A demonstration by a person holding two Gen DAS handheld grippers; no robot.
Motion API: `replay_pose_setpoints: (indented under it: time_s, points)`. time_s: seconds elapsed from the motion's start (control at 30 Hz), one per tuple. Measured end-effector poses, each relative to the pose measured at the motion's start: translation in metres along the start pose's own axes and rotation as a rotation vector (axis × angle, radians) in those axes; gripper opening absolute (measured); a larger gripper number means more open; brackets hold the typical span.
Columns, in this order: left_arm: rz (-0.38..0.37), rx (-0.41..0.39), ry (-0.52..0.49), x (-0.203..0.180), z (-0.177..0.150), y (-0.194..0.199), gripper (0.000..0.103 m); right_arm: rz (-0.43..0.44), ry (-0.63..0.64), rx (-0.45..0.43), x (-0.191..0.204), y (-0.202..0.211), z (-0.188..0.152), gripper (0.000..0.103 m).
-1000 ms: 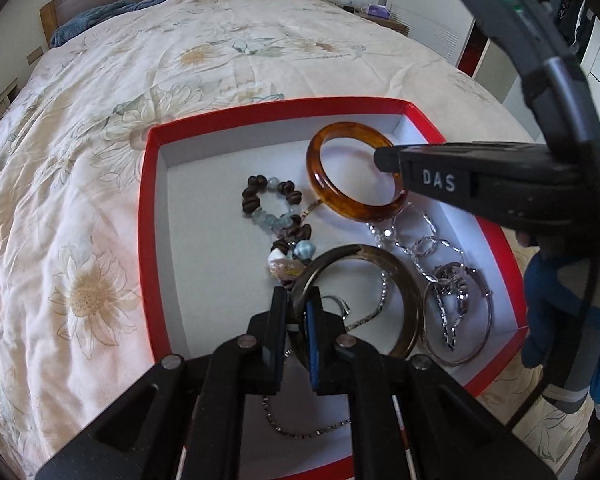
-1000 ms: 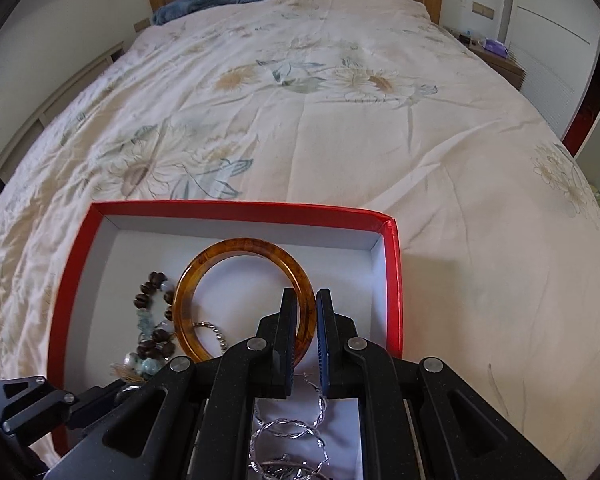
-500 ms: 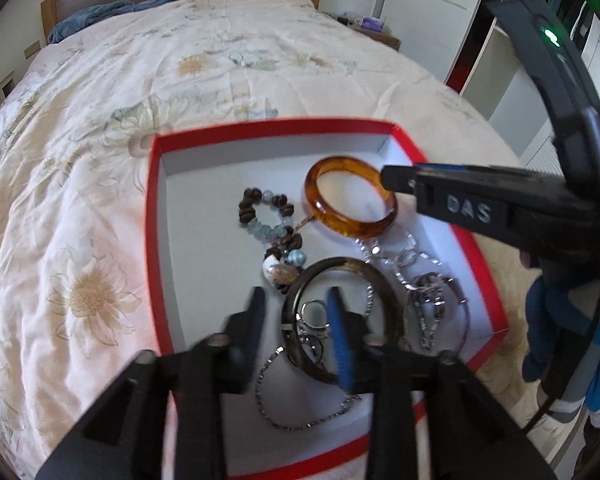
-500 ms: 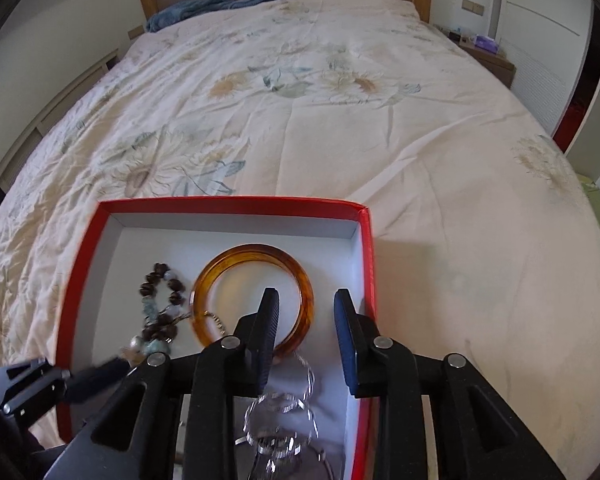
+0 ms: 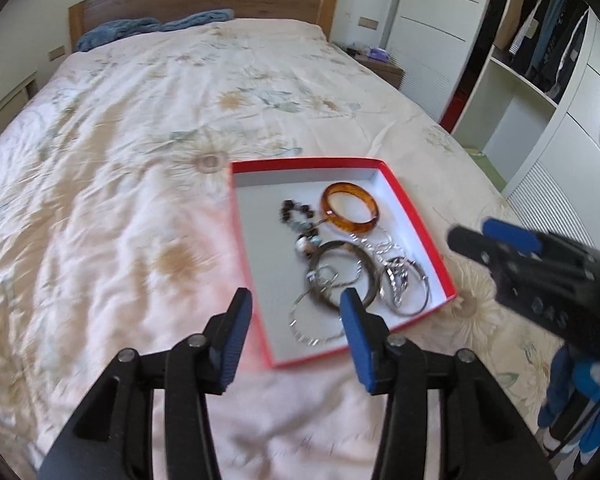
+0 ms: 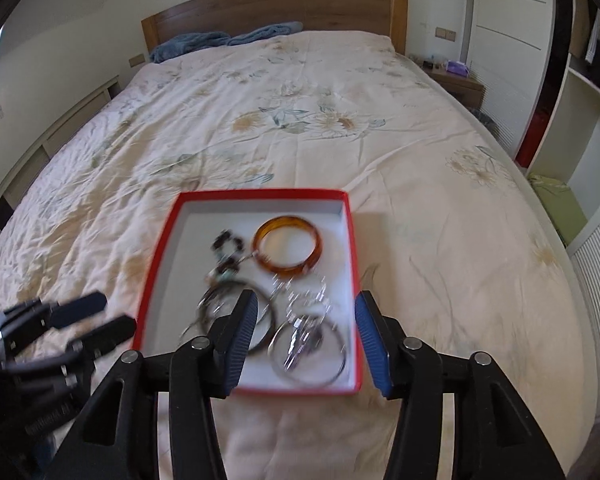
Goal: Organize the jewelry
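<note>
A red box (image 5: 404, 200) (image 6: 156, 256) with a white inside lies on the bed. In it are an amber bangle (image 5: 350, 208) (image 6: 287, 250), a dark beaded bracelet (image 5: 298, 216) (image 6: 227, 246), a dark bangle (image 5: 342, 274) (image 6: 256, 320), silver chains (image 5: 316, 330) and silver rings (image 5: 406, 288) (image 6: 308, 344). My left gripper (image 5: 296, 334) is open and empty, held above and in front of the box. My right gripper (image 6: 304, 336) is open and empty, above the box's near edge. The right gripper also shows in the left wrist view (image 5: 496, 240), and the left gripper shows in the right wrist view (image 6: 96, 320).
The box sits near the foot of a bed with a cream floral quilt (image 5: 120, 200) (image 6: 440, 220). A blue towel (image 6: 220, 42) lies by the wooden headboard. A nightstand (image 6: 456, 80) and white wardrobe shelves (image 5: 520, 100) stand to the right.
Both grippers opened, letting go of the dark bangle and the amber bangle, and pulled up and back from the box. The jewelry lies in the box.
</note>
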State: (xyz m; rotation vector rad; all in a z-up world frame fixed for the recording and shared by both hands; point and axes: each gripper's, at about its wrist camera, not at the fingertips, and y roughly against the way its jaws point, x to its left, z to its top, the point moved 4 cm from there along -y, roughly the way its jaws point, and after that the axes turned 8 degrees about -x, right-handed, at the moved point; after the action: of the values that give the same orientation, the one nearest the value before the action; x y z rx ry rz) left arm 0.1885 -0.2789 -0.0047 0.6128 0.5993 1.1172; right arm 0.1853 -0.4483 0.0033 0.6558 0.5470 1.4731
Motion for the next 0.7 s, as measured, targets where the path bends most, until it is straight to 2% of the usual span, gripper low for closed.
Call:
replay_pose_setpoints:
  time_s: [0.2,0.3,0.5,0.7]
  points:
    - [0.061,-0.044,-0.007,0.024,-0.015,0.053,0.051,0.017,0.023,-0.021,0.040,0.047,-0.024,0.055]
    - [0.099,-0.081,-0.028,0.036,-0.023,0.081,0.051,0.032,0.038,-0.043,0.062,0.070,-0.033,0.067]
    - [0.144,-0.133,-0.027,0.058,-0.035,0.128,0.051,0.075,0.067,-0.091,0.111,0.110,-0.044,0.067]
    - [0.185,-0.178,-0.013,0.082,-0.049,0.168,0.051,0.101,0.084,-0.117,0.142,0.138,-0.057,0.068]
